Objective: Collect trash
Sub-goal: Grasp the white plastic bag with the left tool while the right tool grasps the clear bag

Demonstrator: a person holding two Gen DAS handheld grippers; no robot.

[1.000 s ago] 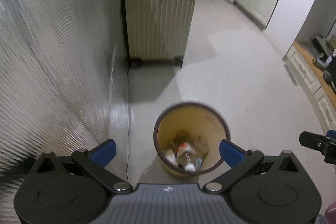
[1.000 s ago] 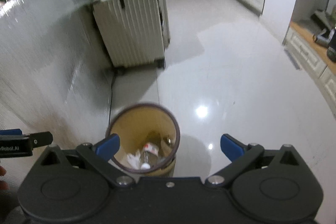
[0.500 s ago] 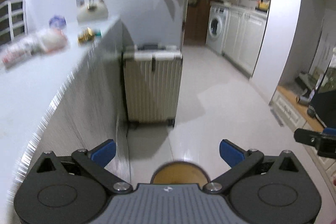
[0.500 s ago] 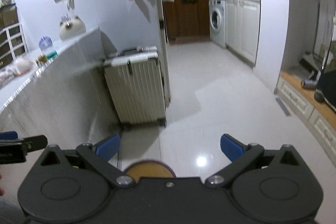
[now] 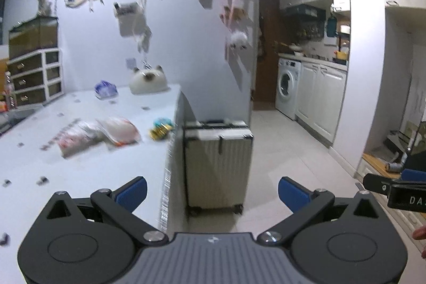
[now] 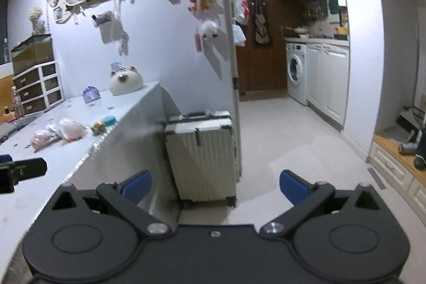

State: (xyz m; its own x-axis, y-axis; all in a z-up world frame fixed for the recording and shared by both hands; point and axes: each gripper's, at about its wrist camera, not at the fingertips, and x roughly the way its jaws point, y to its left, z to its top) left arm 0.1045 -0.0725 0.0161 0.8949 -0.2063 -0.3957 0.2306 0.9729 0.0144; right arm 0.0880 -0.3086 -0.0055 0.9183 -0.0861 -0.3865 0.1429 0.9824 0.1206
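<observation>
Trash bags [image 5: 111, 131] on the white table [image 5: 80, 172], far left near its right edge; small gold wrapper [image 5: 159, 133] just right. Left tool [image 5: 212, 192] and right tool [image 6: 214, 185] both wide, empty. Best approached low, straddling one crumpled bag.

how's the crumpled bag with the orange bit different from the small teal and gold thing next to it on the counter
The crumpled bag is pale, translucent plastic with an orange patch; the teal and gold item is solid-coloured and opaque. The bag is clearly the bigger and lies slumped, while the teal and gold item is compact. The bag lies further in on the counter; the item sits nearer the edge. Both lie loose and ungripped.
</observation>
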